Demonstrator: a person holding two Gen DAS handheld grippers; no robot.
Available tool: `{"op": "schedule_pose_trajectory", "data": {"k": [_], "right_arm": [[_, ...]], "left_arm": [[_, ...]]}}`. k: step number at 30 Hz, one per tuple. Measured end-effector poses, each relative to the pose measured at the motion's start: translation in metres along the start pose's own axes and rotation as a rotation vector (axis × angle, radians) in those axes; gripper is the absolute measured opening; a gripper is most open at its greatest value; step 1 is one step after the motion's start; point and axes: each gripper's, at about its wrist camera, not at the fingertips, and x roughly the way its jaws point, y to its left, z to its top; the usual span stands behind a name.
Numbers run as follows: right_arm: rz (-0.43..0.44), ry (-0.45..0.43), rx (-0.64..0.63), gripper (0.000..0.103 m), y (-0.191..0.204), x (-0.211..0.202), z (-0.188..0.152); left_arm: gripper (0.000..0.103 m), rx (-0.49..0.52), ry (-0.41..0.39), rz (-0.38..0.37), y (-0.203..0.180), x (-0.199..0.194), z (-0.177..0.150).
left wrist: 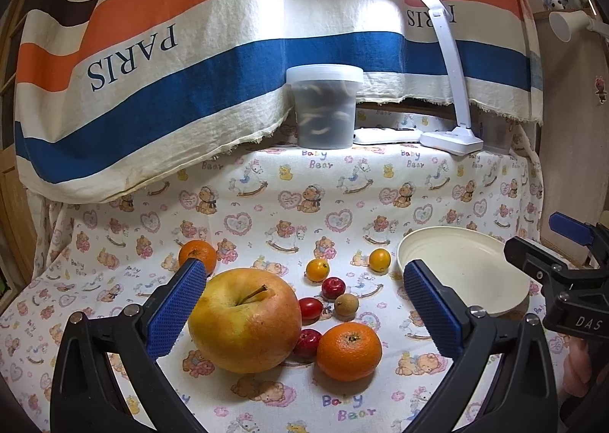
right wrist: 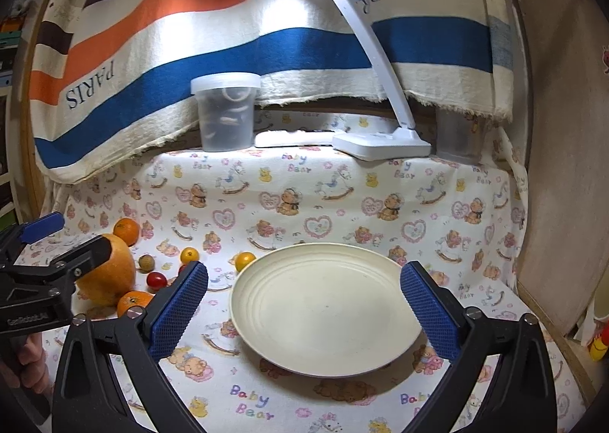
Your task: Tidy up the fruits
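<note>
Hovering here with both tools wide open and nothing in either, you have the whole job ahead of you. Your left gripper [left wrist: 304, 307] frames the big yellow-and-red apple with its brown stem [left wrist: 245, 320], which lies between the blue pads without either pad pressing it. Your right gripper [right wrist: 304, 311] stands spread in front of the round cream-coloured plate [right wrist: 327, 309], jaws clear of its rim.

That apple looks the heaviest piece by far, firm and smooth-skinned, so it may slip; take it across its widest middle, not near the stem. The glossy orange tangerine [left wrist: 349, 351] just beside it should be lighter and a little soft, so squeeze gently around its equator. A second tangerine [left wrist: 198, 254] sits farther back behind your left finger. The small red fruits [left wrist: 307, 342], the two little yellow-orange ones [left wrist: 318, 269] and the brown round one [left wrist: 346, 305] look light and prone to roll; close slowly and centred on each.

All the fruit lies loose on the bear-print cloth [left wrist: 266, 204], left of the plate. The plate holds nothing yet. At the back, the lidded translucent tub [left wrist: 324, 107] holds something dark with pale strips; what exactly, you cannot tell. The white desk lamp [left wrist: 451, 138] stands to its right.
</note>
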Motion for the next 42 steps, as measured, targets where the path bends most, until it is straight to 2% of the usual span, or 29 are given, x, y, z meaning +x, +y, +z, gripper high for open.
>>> {"op": "schedule_pose_trajectory", "data": {"k": [5,10,12,15,21,23,25,28,30,34,36,42], "right_arm": [[0.008,0.005,-0.008,0.095,0.003,0.001,0.001],[0.013,0.017,0.000,0.095,0.002,0.003,0.000],[0.011,0.015,-0.001,0.095,0.002,0.003,0.000],[0.001,0.018,0.001,0.102,0.002,0.004,0.001],[0.003,0.028,0.007,0.102,0.001,0.005,0.001],[0.003,0.031,0.009,0.102,0.000,0.006,0.000],[0.003,0.031,0.007,0.102,0.001,0.006,0.000],[0.003,0.029,0.005,0.102,0.001,0.006,0.000],[0.002,0.030,0.005,0.102,0.001,0.006,0.000],[0.004,0.031,0.008,0.102,0.001,0.006,0.001],[0.003,0.032,0.008,0.102,0.001,0.007,0.001],[0.010,0.037,0.003,0.102,0.001,0.007,0.001]], "left_arm": [[0.103,-0.001,-0.025,0.001,-0.001,-0.003,0.001],[0.103,-0.028,-0.002,0.064,0.003,0.001,0.001],[0.103,-0.035,0.006,0.052,0.005,0.002,0.001],[0.103,-0.027,0.022,-0.007,0.008,0.006,0.001],[0.103,-0.117,0.218,-0.018,0.034,0.038,-0.003],[0.103,-0.149,0.283,0.027,0.044,0.046,-0.003],[0.097,-0.166,0.349,0.054,0.054,0.054,-0.004],[0.097,-0.213,0.394,-0.007,0.066,0.058,-0.008],[0.091,-0.226,0.411,-0.027,0.066,0.057,-0.008],[0.091,-0.219,0.399,-0.058,0.062,0.053,-0.004],[0.091,-0.224,0.425,-0.080,0.063,0.057,-0.003],[0.091,-0.299,0.430,-0.110,0.082,0.055,0.005]]}}
